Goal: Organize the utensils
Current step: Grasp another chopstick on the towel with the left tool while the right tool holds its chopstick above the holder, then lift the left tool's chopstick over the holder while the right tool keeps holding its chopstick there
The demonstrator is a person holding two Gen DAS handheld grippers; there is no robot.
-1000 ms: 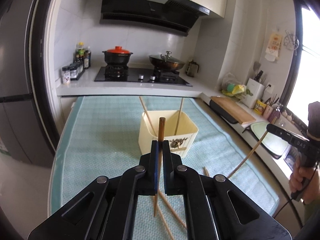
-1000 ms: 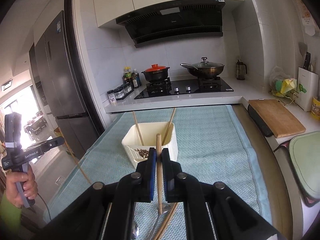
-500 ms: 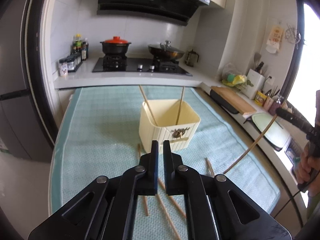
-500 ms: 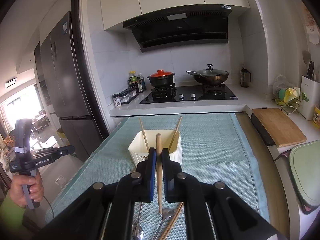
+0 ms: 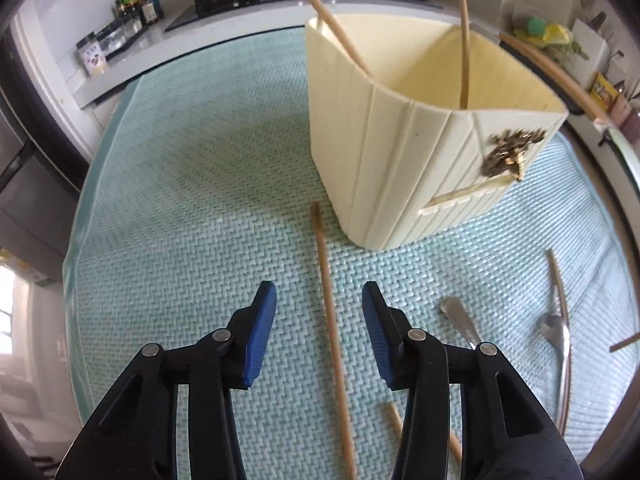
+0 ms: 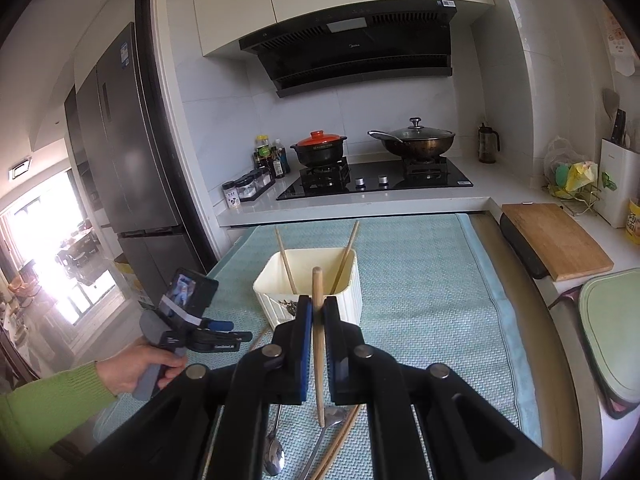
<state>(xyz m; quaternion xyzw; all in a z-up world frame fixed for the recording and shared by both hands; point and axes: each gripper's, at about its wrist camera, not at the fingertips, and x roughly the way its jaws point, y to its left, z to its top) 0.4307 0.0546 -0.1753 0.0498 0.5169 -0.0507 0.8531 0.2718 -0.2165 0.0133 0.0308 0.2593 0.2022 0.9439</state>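
A cream utensil holder [image 5: 424,128] stands on the teal mat [image 5: 192,184] with two chopsticks [image 5: 464,44] leaning inside it. It also shows in the right wrist view [image 6: 308,284]. My left gripper [image 5: 318,308] is open and low over the mat, its jaws on either side of a loose chopstick [image 5: 332,328] lying flat. My right gripper [image 6: 318,312] is shut on a chopstick [image 6: 318,344], held upright above the mat in front of the holder. The left gripper [image 6: 224,336] shows in the right wrist view, held by a hand in a green sleeve.
Metal spoons [image 5: 560,344] and more chopsticks [image 5: 420,436] lie on the mat right of my left gripper; spoons [image 6: 328,420] also lie under my right gripper. A stove with pots [image 6: 376,172] stands behind. A cutting board [image 6: 552,240] sits right, a fridge [image 6: 124,168] left.
My left gripper has let go of its chopstick, opened, and dropped low to the mat beside the holder. My right gripper has kept its chopstick and risen slightly.
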